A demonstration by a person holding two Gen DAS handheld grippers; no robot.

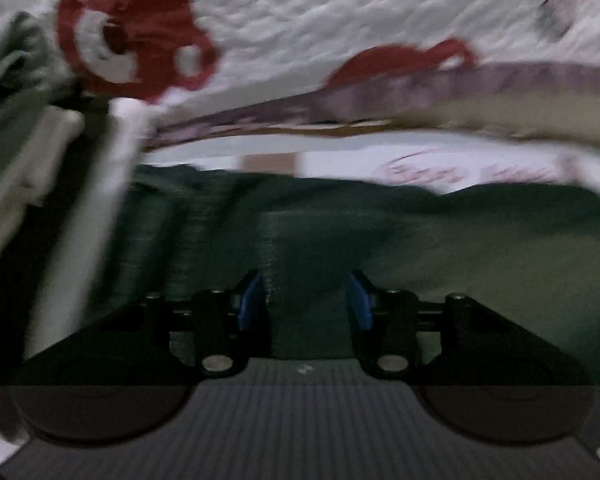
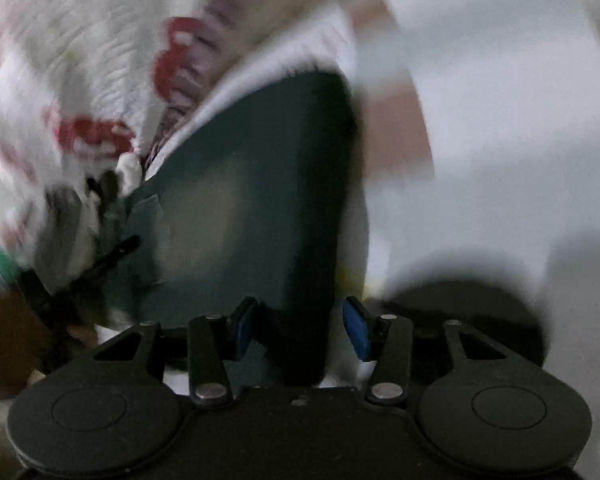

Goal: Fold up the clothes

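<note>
A dark green garment (image 1: 380, 232) lies spread across the lower half of the left wrist view. My left gripper (image 1: 305, 300) hovers low over it with its blue pads (image 1: 252, 300) apart; cloth shows in the gap, not pinched. In the right wrist view the same dark green garment (image 2: 240, 200) runs up from my right gripper (image 2: 300, 330) as a long folded panel. Its near edge sits between the blue pads (image 2: 358, 332), with a white gap beside the right pad, so the jaws stand apart. Both views are blurred.
A white textured spread with red prints (image 1: 340, 12) lies beyond the garment, with a mauve-and-beige edge (image 1: 460, 84). Pale green cloth (image 1: 4, 72) is bunched at far left. In the right wrist view the red-printed spread (image 2: 80, 60) is on the left and a plain white surface (image 2: 500, 160) on the right.
</note>
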